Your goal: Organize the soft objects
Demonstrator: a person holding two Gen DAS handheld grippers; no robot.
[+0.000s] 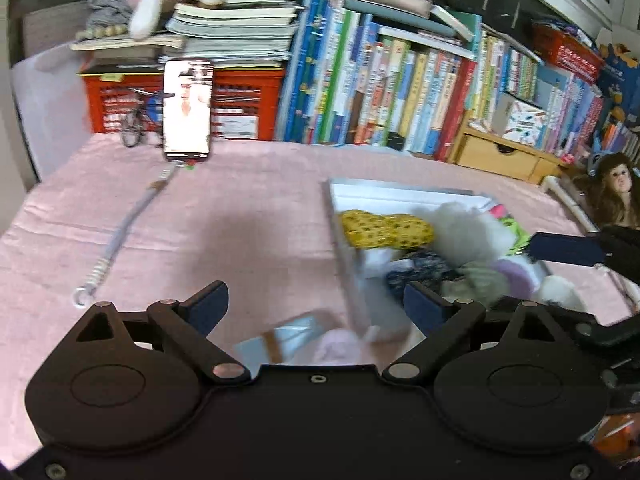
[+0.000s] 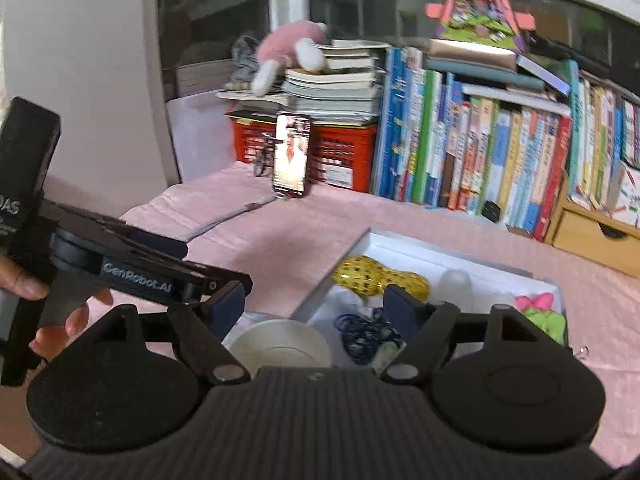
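A white box point(image 1: 360, 196) point(image 2: 400, 242) lies on the pink cloth and holds soft things: a yellow patterned piece point(image 1: 384, 230) point(image 2: 376, 276), a grey-white fluffy toy point(image 1: 468, 228), a dark blue knit point(image 1: 420, 268) point(image 2: 366, 334), a lilac puff point(image 1: 516, 274) and a pink-and-green item point(image 2: 542, 312). My left gripper point(image 1: 316, 306) is open and empty, low at the box's near left corner, over a pale pink soft piece point(image 1: 338, 344). My right gripper point(image 2: 316, 306) is open and empty above the box's near edge and a white round piece point(image 2: 280, 346). The right gripper's finger also shows in the left wrist view point(image 1: 568, 248).
A lit phone point(image 1: 187, 108) point(image 2: 292, 154) leans on red crates point(image 1: 248, 100) at the back left, its cord point(image 1: 120, 236) trailing over the cloth. Book rows point(image 1: 400, 92) and a wooden drawer unit point(image 1: 496, 156) line the back. A doll head point(image 1: 616, 184) stands far right.
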